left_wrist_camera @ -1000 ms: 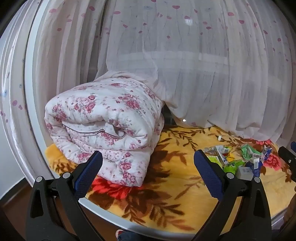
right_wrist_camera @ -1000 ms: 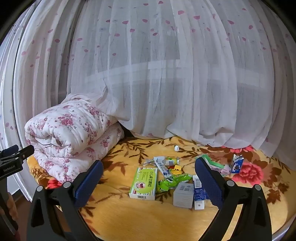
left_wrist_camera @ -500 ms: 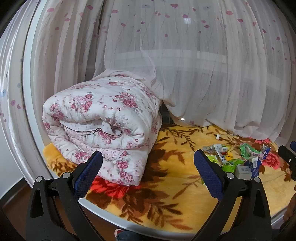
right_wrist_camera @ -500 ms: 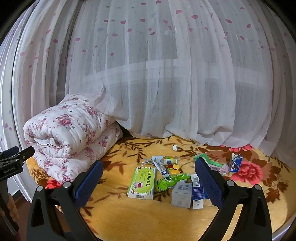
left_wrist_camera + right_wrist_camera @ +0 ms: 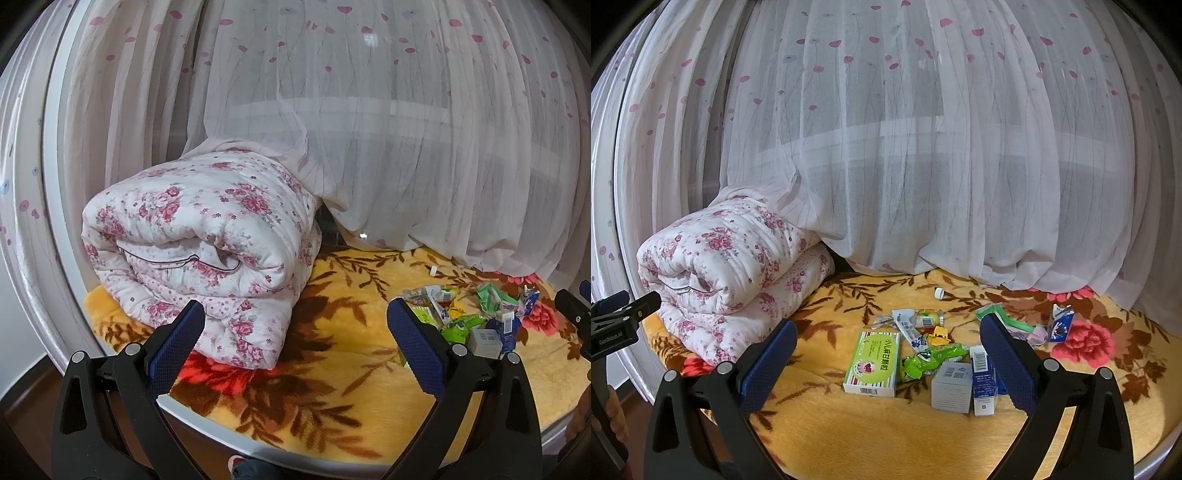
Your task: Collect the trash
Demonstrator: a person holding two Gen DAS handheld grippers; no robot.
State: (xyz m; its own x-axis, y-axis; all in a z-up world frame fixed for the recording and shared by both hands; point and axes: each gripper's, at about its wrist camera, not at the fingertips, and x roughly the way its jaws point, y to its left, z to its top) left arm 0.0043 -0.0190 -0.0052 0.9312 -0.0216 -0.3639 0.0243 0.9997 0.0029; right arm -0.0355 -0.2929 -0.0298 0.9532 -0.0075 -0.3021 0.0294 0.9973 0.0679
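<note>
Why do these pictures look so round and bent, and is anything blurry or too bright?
Both views are fisheye: black corners, and the curtain bulges outward. In the left view the quilt looks oversized and the white rim bows. In the right view the box is sharp; the lighting is soft, with no glare.

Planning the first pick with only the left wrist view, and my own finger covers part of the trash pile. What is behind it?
Observer: A green-and-white box lies flat, label up, on the blanket at the pile's left edge.
Operator: Is the right gripper ready? I see only a sliver of it.
Observer: The right gripper is open and holds nothing.
Operator: That small carton at the pile's right end is too tiny for me. Is it upright?
Observer: Yes, the blue-and-white carton stands upright at the pile's right end.
</note>
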